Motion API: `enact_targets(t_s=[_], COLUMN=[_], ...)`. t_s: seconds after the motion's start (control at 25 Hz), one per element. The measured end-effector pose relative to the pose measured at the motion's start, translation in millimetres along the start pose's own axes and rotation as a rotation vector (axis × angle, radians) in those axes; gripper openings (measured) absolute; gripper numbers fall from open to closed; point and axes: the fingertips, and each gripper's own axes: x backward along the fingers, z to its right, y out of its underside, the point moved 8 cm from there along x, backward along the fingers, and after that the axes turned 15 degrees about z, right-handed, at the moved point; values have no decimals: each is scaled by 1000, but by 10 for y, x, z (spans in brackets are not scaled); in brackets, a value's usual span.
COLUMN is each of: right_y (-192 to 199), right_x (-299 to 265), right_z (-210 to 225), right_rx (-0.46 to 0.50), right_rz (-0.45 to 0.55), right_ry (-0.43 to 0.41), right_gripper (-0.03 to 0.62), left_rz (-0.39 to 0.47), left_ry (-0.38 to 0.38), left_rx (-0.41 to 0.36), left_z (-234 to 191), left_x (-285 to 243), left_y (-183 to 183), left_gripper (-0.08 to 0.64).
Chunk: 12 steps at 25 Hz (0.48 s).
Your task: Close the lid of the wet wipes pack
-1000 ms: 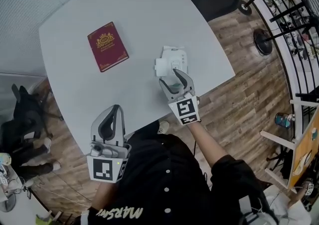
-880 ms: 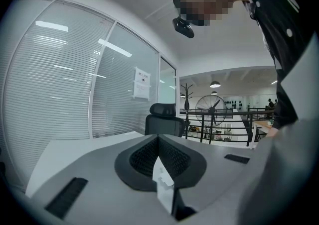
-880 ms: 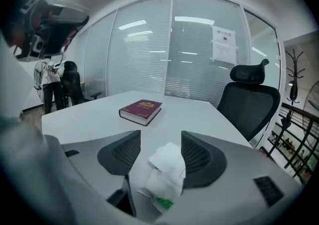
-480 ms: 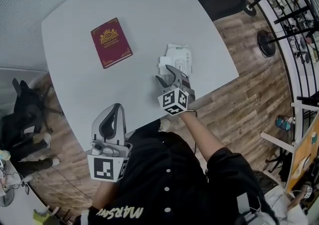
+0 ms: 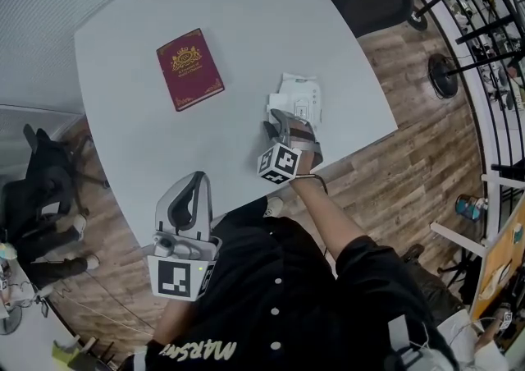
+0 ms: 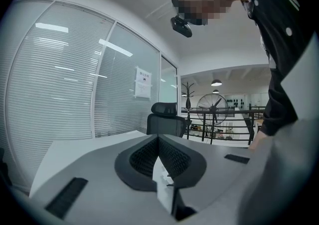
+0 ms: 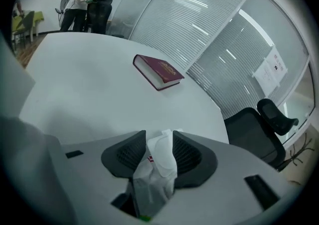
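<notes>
Right gripper (image 5: pixel 289 125), jaws just closing, pinches the wet wipes pack (image 5: pixel 302 97) on the tabletop (image 5: pixel 246 16). The lid (image 7: pixel 162 152) stands raised between them, not yet closed. Left gripper (image 5: pixel 190 189), jaws together and empty, is well apart.

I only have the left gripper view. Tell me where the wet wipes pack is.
Observer: Head view: the wet wipes pack lies on the white table near its right edge, just ahead of the right gripper.
Operator: Report that gripper's jaws.
Observer: Right gripper view: they have just been closing; the pack's raised lid stands between the pads, touching both.
Operator: Name whatever else is on the table.
Observer: A closed red book, left of the pack and apart from it.
</notes>
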Motion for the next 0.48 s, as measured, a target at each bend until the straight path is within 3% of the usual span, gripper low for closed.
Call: enact_targets(t_s=[0.28, 0.48], right_y=[-29, -117], right_x=[10, 161], right_z=[-27, 58], right_rx=[53, 29], right_rz=[-1, 58], right_ry=[9, 87], right_gripper=[124, 81], left_rz=[-3, -14], left_ry=[4, 23], left_rx=[2, 11], left_z=[-22, 7], left_x=[3, -28], left_y=[10, 37], left_gripper=[8, 8])
